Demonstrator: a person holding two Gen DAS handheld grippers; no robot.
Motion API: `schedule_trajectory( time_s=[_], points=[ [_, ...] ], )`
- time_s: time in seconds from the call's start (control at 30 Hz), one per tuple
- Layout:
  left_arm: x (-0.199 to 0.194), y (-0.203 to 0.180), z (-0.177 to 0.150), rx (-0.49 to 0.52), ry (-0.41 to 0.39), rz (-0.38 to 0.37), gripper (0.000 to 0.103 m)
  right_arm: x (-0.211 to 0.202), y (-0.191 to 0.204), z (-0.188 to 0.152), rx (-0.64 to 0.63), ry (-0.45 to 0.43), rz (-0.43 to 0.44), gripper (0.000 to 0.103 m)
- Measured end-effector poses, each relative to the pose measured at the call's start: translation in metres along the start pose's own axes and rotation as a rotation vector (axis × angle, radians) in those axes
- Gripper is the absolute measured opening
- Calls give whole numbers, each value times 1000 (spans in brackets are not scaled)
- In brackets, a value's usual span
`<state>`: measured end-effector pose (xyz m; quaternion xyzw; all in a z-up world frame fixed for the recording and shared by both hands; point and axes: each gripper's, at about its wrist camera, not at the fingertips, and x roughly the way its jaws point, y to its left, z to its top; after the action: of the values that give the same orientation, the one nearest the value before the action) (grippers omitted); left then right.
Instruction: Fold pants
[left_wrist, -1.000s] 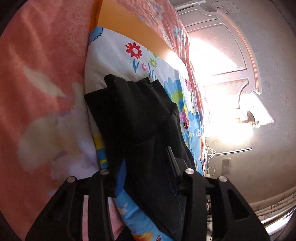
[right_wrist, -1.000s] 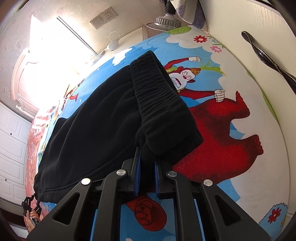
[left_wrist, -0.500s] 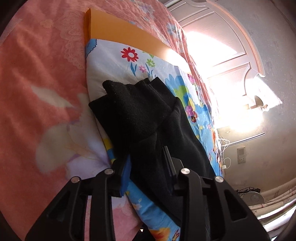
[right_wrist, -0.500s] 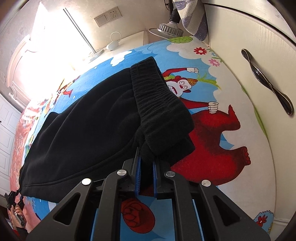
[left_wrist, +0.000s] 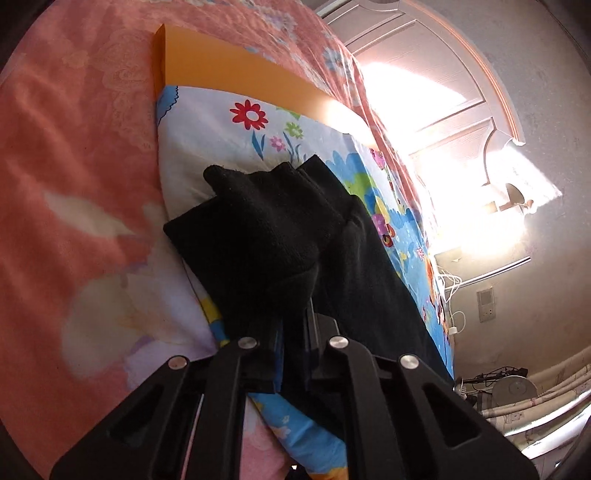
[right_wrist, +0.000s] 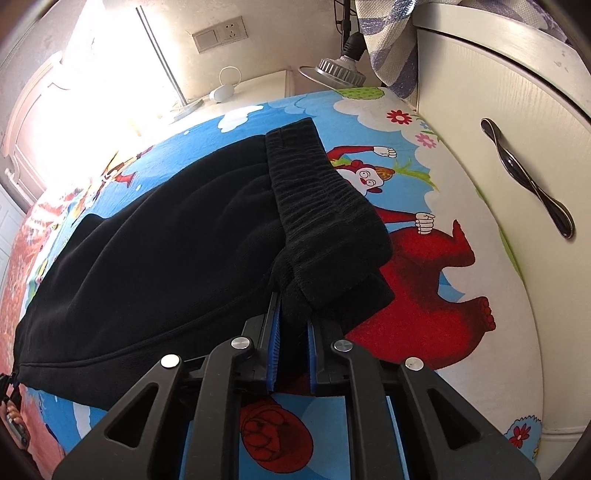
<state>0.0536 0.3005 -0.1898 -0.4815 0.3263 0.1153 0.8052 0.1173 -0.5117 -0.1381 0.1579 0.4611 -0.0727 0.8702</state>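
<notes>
Black pants (right_wrist: 177, 251) lie on a cartoon-print sheet (right_wrist: 424, 280). In the right wrist view their ribbed waistband (right_wrist: 317, 206) is folded over, and my right gripper (right_wrist: 293, 306) is shut on its near end, blue pads pressing the bunched fabric. In the left wrist view the leg end of the pants (left_wrist: 266, 236) rises in a lump in front of my left gripper (left_wrist: 291, 321). The left jaws are closing, with black fabric pinched between them. The left fingertips are buried in the cloth.
A pink flowered blanket (left_wrist: 74, 147) covers the bed to the left of the sheet (left_wrist: 229, 147), with an orange board (left_wrist: 221, 70) at its far edge. A white cabinet (right_wrist: 517, 110) with a dark handle (right_wrist: 528, 184) borders the sheet. A lamp (right_wrist: 332, 68) stands behind.
My left gripper's jaws, spread around the pants' leg end before, have come together on the fabric, and the view has rolled. The right gripper keeps its hold on the waistband.
</notes>
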Motion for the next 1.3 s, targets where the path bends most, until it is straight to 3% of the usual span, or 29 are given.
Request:
schedule_trajectory(
  time_s=[0.1,0.17,0.2,0.33,0.4,0.47,0.63,0.73,0.83,0.93,0.97,1.0,1.07,1.1,1.13,1.17,1.3],
  points=[
    [1,-6,1,24,0,26,8,-5,2,-3,-21,24,-19,18],
    [1,-5,3,3,8,15,8,-17,3,-9,-39,26,-141,71],
    [1,-4,3,1,12,13,8,-28,4,-14,-57,-3,-197,77],
    [2,-1,3,-4,22,-6,13,-72,15,-24,-122,-88,-270,77],
    [2,3,3,-30,24,-35,13,-82,50,-17,-181,-110,-120,78],
    [2,6,3,-42,21,-50,14,-77,111,-7,-320,-108,38,78],
    [0,9,-1,-21,11,-55,11,-33,307,2,-680,-84,298,80],
    [-4,7,-8,-3,-8,-22,10,15,409,-6,-800,-17,304,80],
    [-7,3,-18,47,-24,47,14,56,477,-19,-906,-36,254,80],
    [-14,-2,-23,121,-26,93,15,89,504,-27,-923,-25,201,80],
    [-19,-5,-24,149,-41,143,27,101,508,-28,-912,-9,175,80],
    [-27,-10,-25,185,-78,204,30,110,507,-30,-900,5,159,81],
    [-47,-26,-26,294,-219,327,32,113,498,-35,-858,-47,157,91],
    [-52,-33,-27,341,-273,347,37,112,495,-36,-848,-63,163,91],
    [-55,-38,-26,371,-295,347,51,111,493,-36,-841,-73,170,91],
    [-55,-43,-26,397,-308,334,58,111,493,-36,-839,-77,171,91],
    [-34,-78,-33,638,-327,315,68,110,497,-41,-854,-106,149,91]
  ],
)
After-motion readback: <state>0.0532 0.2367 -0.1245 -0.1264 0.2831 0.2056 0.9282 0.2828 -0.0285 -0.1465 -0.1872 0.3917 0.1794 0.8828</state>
